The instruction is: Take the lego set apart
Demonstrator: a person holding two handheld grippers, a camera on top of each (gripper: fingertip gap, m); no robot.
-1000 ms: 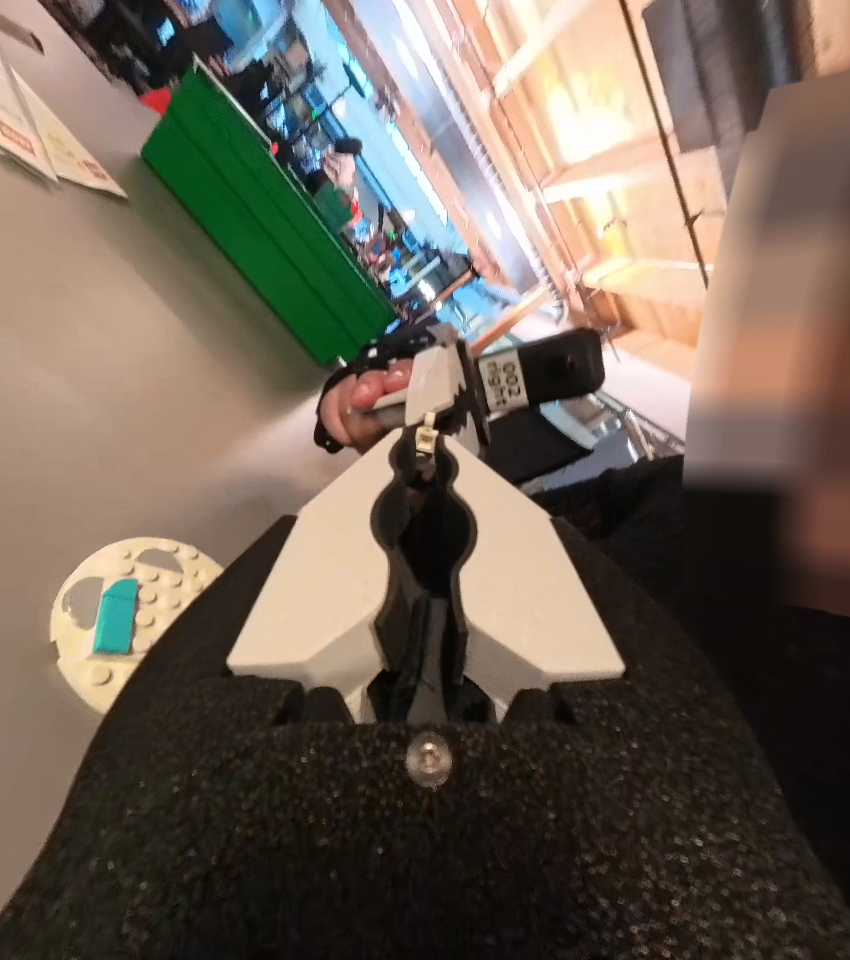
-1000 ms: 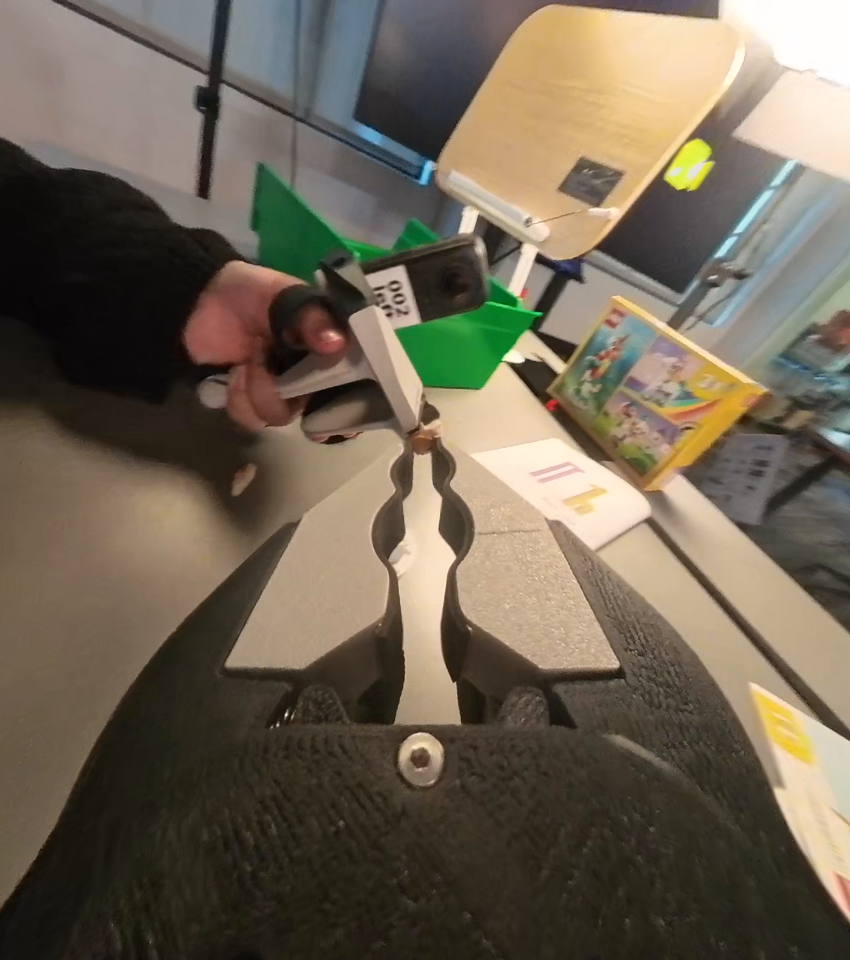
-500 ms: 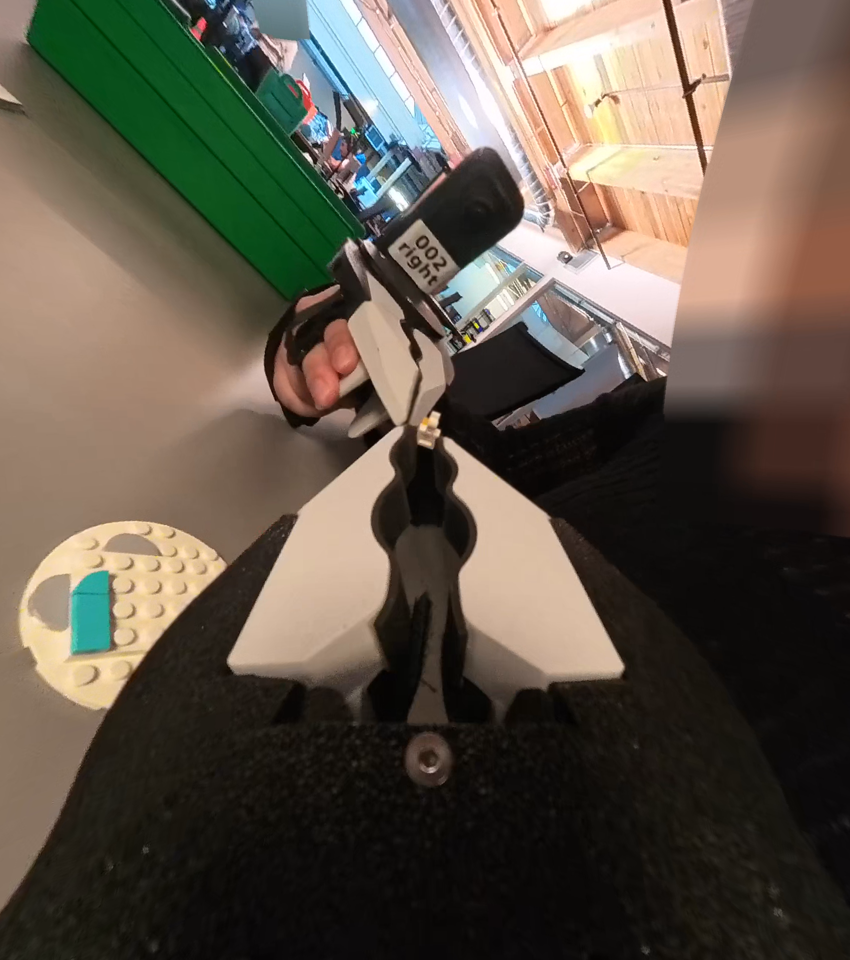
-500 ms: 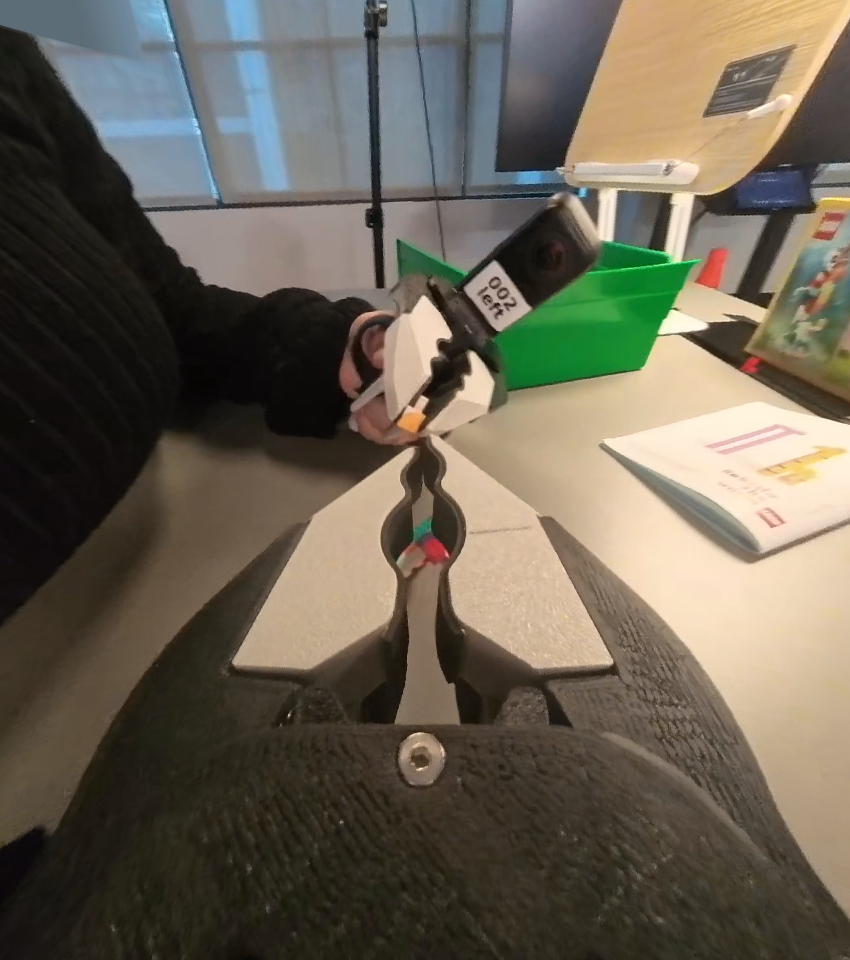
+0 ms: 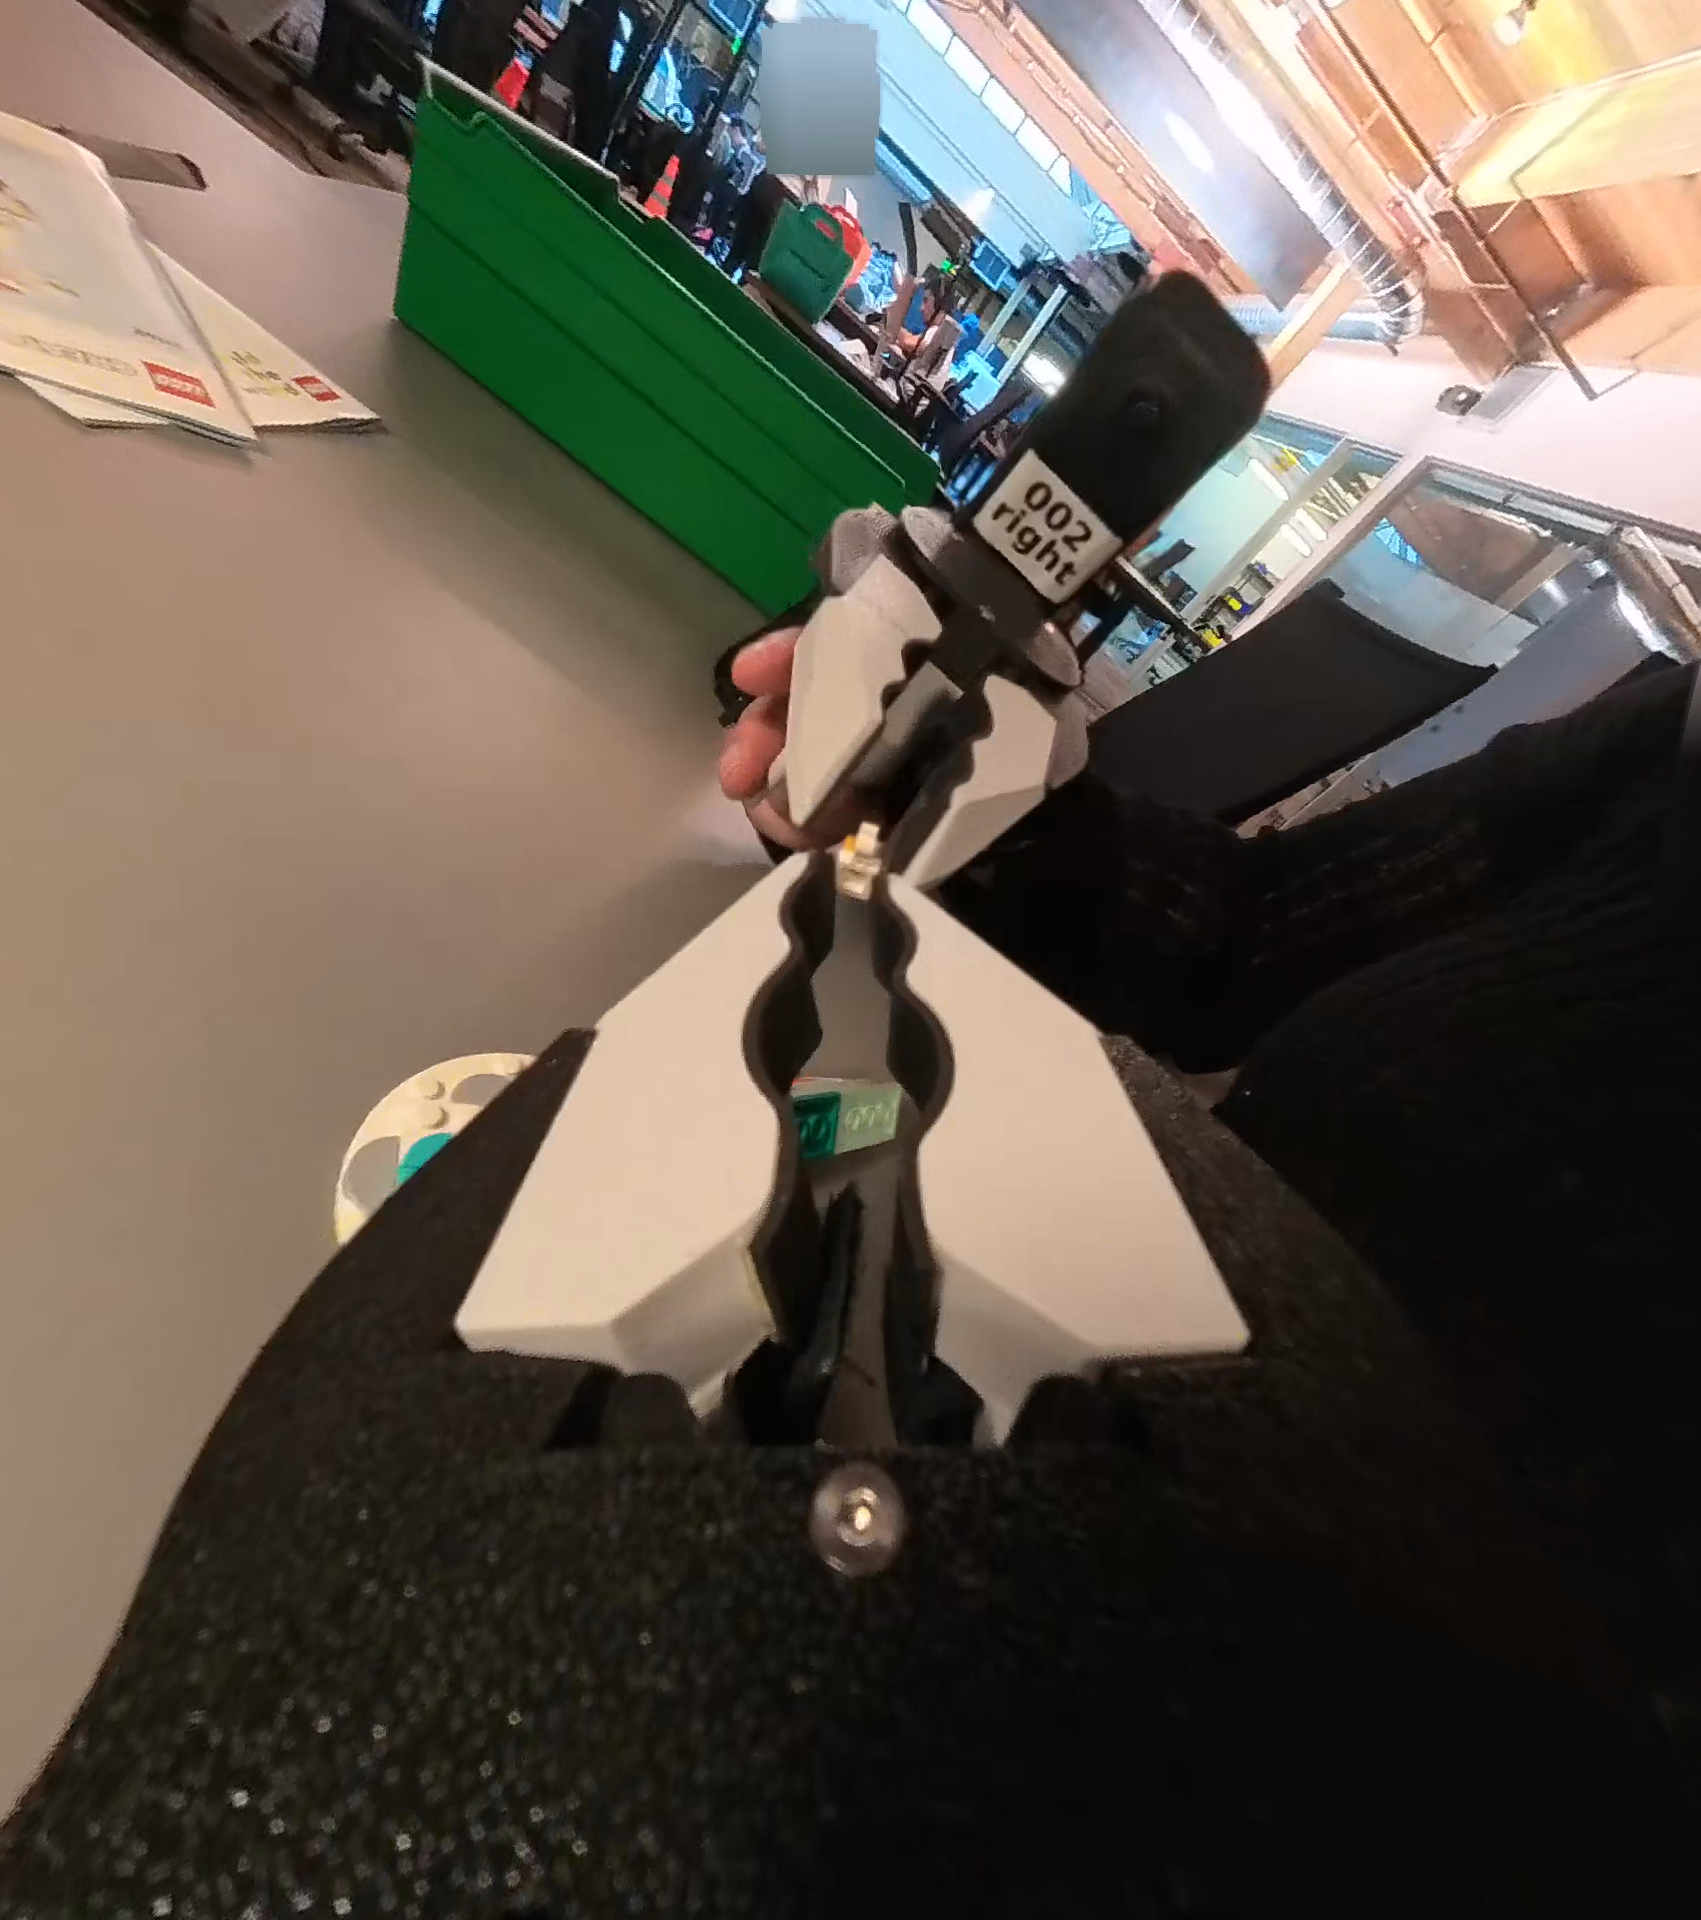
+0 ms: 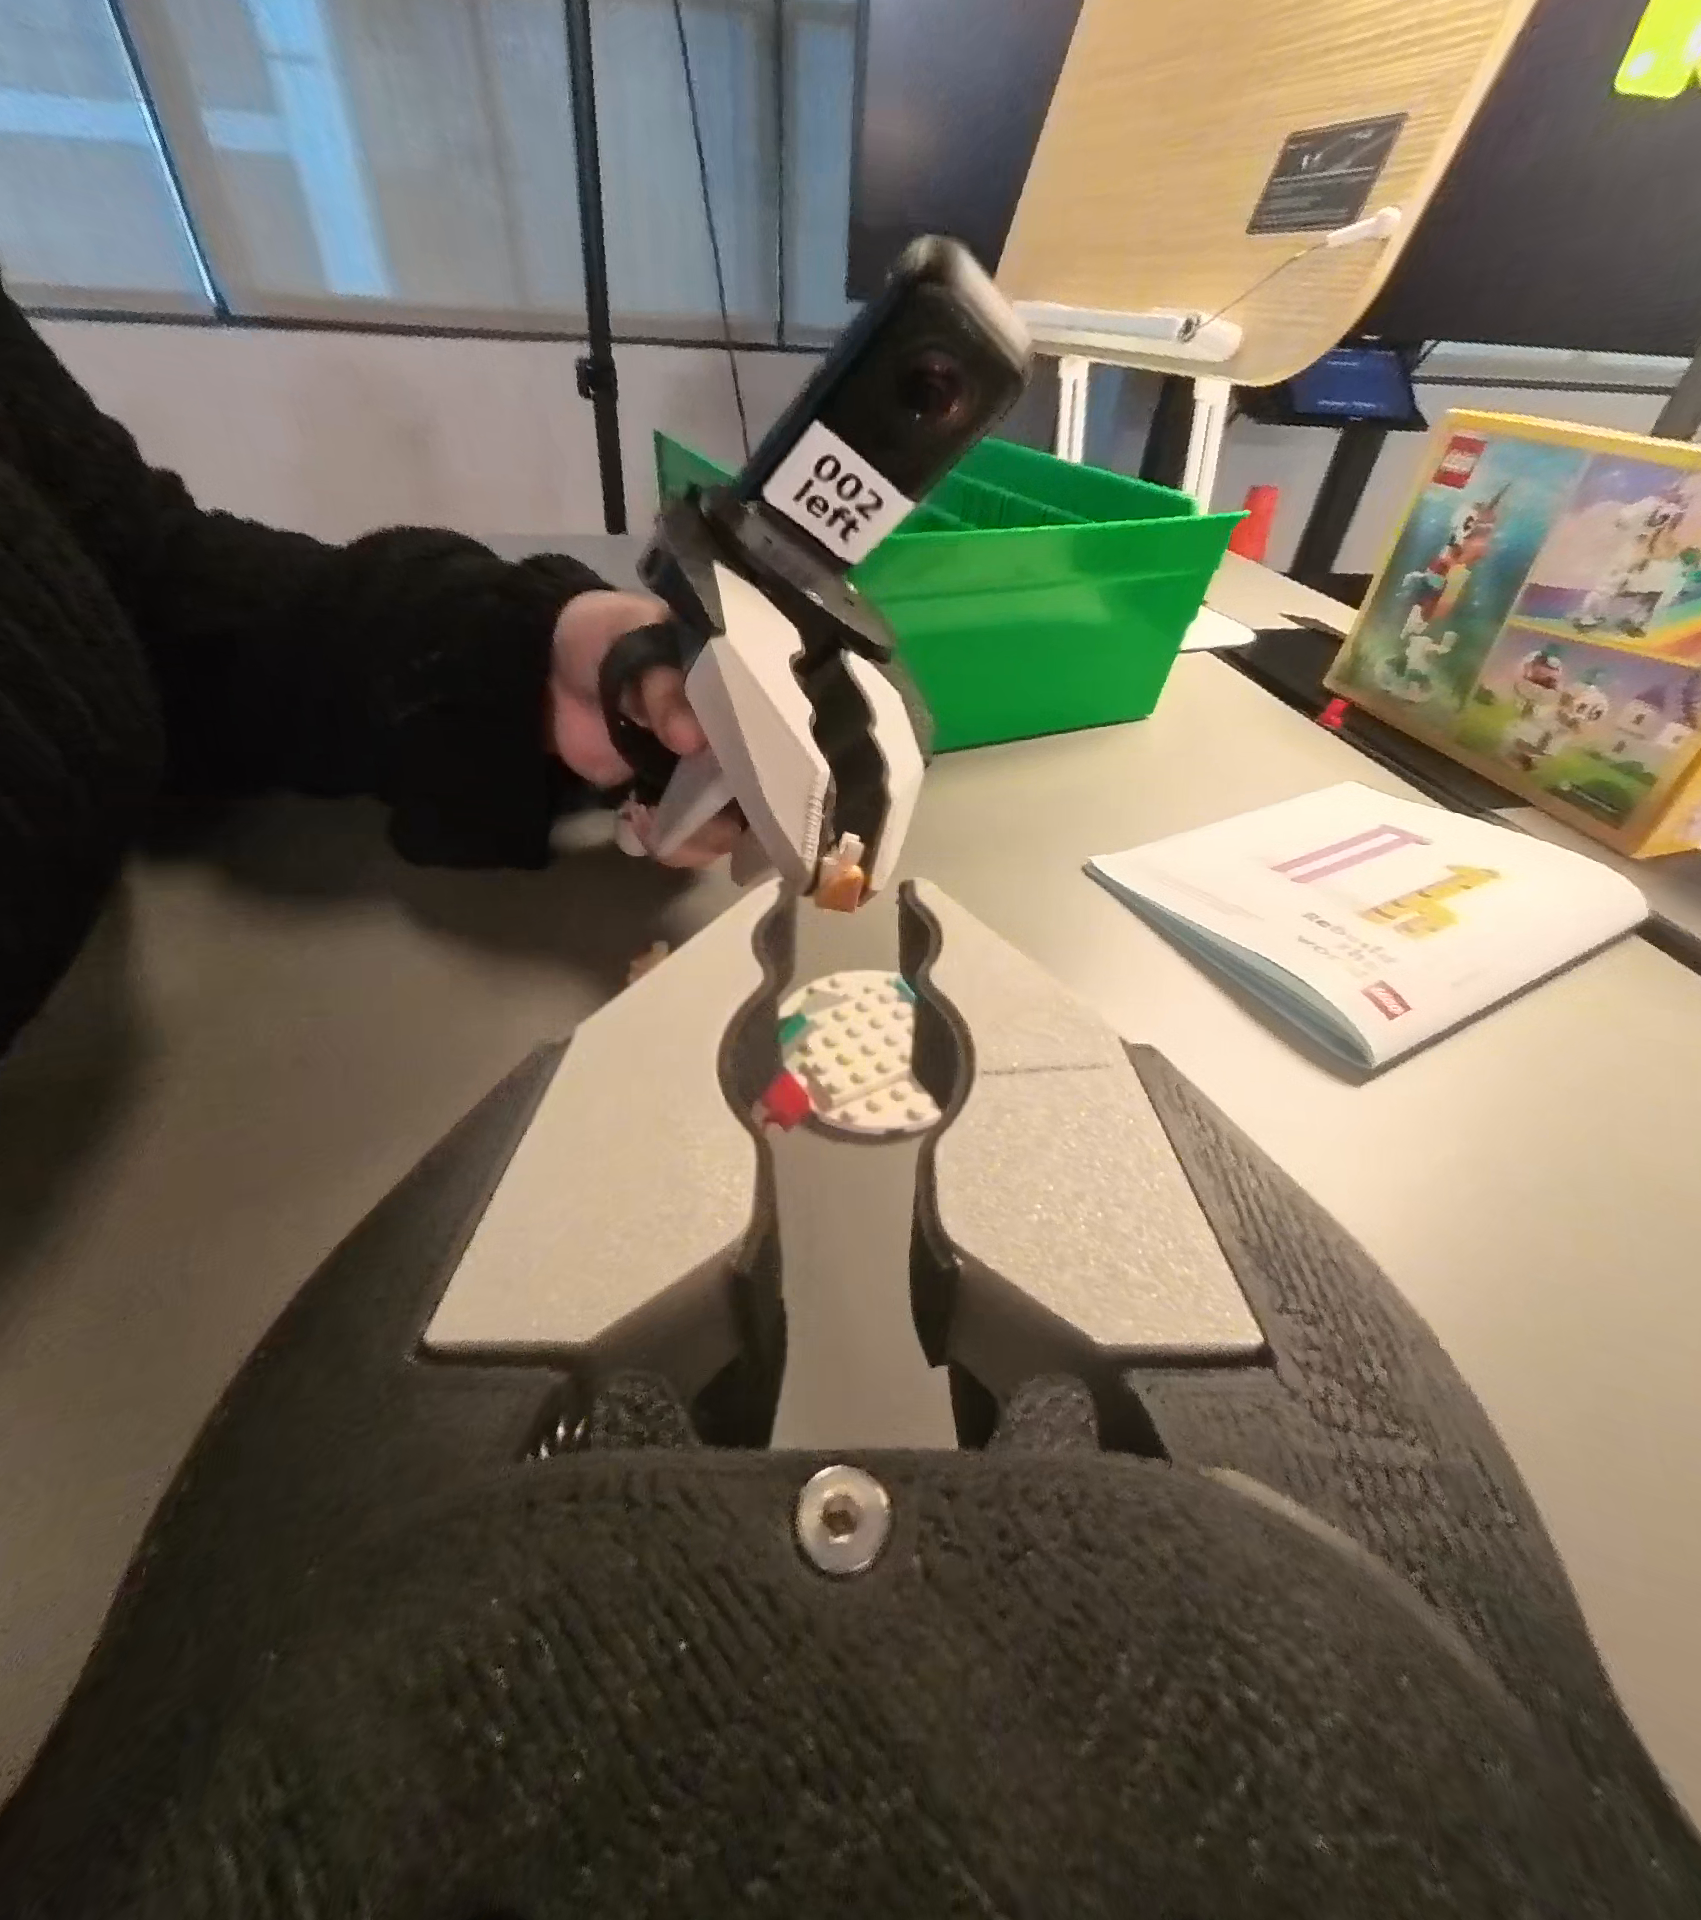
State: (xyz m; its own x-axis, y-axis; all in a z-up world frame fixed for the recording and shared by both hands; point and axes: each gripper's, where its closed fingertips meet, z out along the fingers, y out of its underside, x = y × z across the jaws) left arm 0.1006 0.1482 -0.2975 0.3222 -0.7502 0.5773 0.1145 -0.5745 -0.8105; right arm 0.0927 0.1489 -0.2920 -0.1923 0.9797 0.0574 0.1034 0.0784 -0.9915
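Left gripper (image 5: 851, 896): two pale grey wedge-shaped fingers (image 5: 659, 1164) with black scalloped inner edges, seated in a black speckled housing (image 5: 825, 1714) carrying one silver screw (image 5: 856, 1527) on the centreline. Right gripper (image 6: 838, 902): same build — grey fingers (image 6: 1043, 1174), wavy black lining, black textured body, one hex-socket screw (image 6: 843, 1534). Each unit carries a black camera (image 6: 913, 390) on top with a white label beneath the lens. Black finger loop (image 6: 633, 670) at the handle. Person wears a black ribbed knit sleeve (image 6: 306, 665) with a cuff at the wrist.
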